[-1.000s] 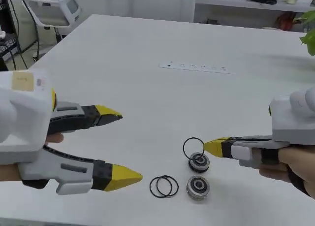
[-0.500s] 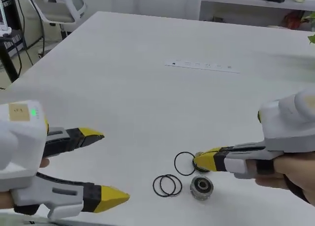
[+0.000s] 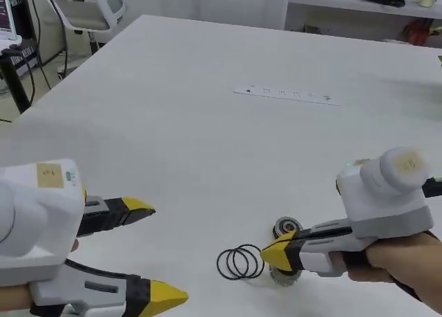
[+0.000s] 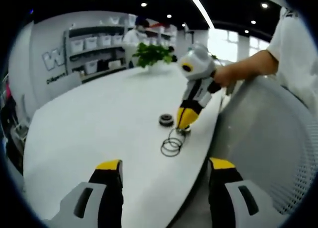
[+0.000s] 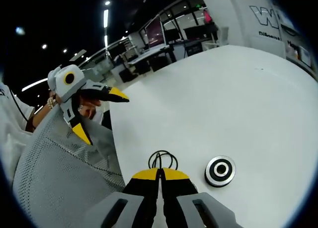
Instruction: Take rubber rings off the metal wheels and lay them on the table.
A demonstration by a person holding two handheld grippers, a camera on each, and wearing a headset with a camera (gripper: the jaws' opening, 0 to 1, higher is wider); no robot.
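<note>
Table [image 3: 207,123]: broad and white, carrying every part.
Left gripper [image 3: 168,252]: 8 o'clock in the head view, jaws released and spread wide, well apart from the parts.
Right gripper [image 3: 269,251]: 4 o'clock, jaws clenched together, tips at the rings' 3 o'clock edge; whether they pinch a ring, cannot tell.
Metal wheel [image 3: 286,226]: flat on the table, 1 o'clock from the rings.
Second wheel [image 3: 282,278]: mostly hidden beneath the right gripper.
Rubber rings [image 3: 240,262]: black overlapping loops, flat on the table at 6 o'clock.

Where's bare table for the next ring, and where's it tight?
Free: the wide stretch of table between the power strip and the metal wheel; also the patch between the left gripper and the rubber rings. Crowded: rings, wheels and right gripper bunch at the near edge.
</note>
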